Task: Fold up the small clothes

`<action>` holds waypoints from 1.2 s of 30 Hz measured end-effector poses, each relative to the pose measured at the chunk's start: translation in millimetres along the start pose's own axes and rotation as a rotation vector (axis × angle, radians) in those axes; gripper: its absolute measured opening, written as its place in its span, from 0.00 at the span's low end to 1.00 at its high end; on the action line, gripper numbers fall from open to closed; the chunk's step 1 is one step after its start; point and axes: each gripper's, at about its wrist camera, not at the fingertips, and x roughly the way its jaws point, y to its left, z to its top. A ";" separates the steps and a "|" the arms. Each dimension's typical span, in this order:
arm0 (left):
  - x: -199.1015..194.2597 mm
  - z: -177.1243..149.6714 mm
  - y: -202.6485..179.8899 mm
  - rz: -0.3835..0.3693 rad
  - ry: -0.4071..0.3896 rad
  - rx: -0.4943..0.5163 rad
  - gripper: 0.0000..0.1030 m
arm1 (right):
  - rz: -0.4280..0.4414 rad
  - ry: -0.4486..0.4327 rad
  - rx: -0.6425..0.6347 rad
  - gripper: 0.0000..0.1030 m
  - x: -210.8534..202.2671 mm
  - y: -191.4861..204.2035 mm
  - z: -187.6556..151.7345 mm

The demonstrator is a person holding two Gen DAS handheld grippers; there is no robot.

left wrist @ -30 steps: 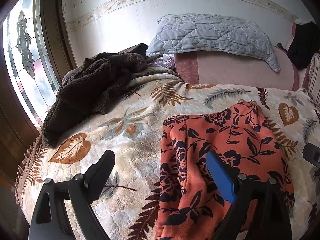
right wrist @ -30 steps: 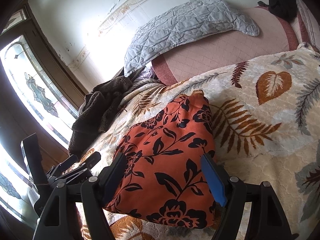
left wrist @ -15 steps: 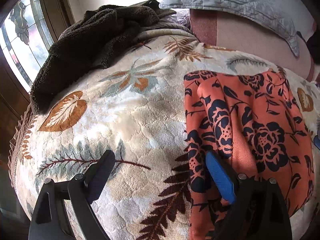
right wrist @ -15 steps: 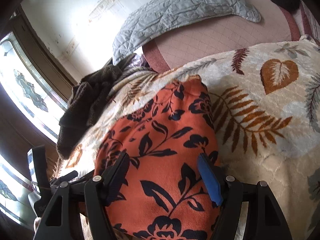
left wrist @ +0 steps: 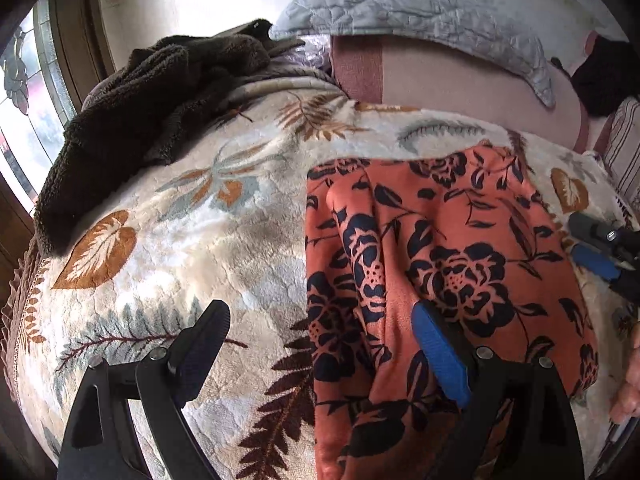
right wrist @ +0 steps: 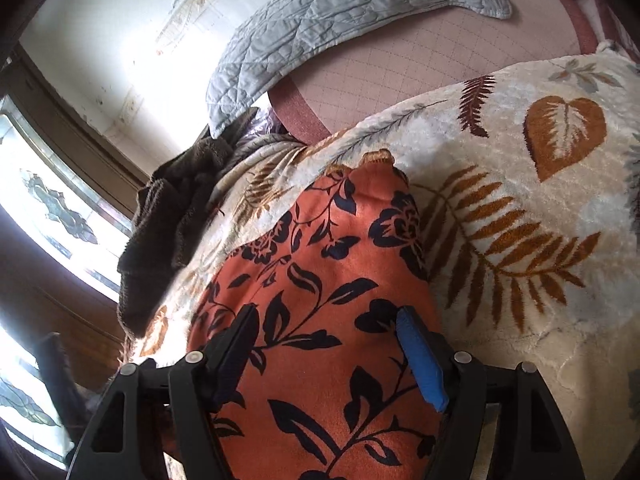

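The orange floral garment (left wrist: 460, 248) lies spread on the leaf-patterned blanket (left wrist: 208, 220) that covers the bed, its long side running away from the cameras toward the quilted grey pillow (left wrist: 420, 12); laid out flat like this it offers clean edges to lift, which I judge is why both claws sit at its near end rather than over its middle. A raised crease runs lengthwise down its left part; the fabric there looks doubled. A dark brown fleece (left wrist: 152, 112) is heaped at the far left by the window — well apart from the garment, out of the working area.

The left claw (left wrist: 320, 344) stands wide open, straddling the garment's left edge; its bare black finger is over the blanket, its blue-padded finger over the orange cloth; it grips nothing, and whether the tips touch the fabric I cannot tell. The right claw (right wrist: 328, 344) is open somewhat less wide, both fingers over the garment near its right edge; the cloth shows between them but the pads do not press on it, so nothing is held. In the left view that claw's tips reach in from the right border — a sign, I judge, of a two-handed pick-up at the near corners for the next fold.
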 end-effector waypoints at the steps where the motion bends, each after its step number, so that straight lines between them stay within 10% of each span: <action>1: 7.0 -1.6 -0.3 -0.006 0.026 -0.013 0.90 | -0.010 -0.005 0.009 0.72 -4.1 -3.7 0.5; 12: -1.9 1.1 40.0 -0.301 0.053 -0.333 0.90 | 0.040 0.092 0.185 0.72 -18.6 -57.1 -2.3; 18: 35.3 -9.8 18.8 -0.400 0.270 -0.313 0.90 | 0.086 0.145 0.266 0.72 -15.7 -69.7 -7.4; 36: 39.5 -2.5 1.4 -0.545 0.205 -0.353 0.83 | 0.201 0.250 0.322 0.76 17.9 -67.7 -15.7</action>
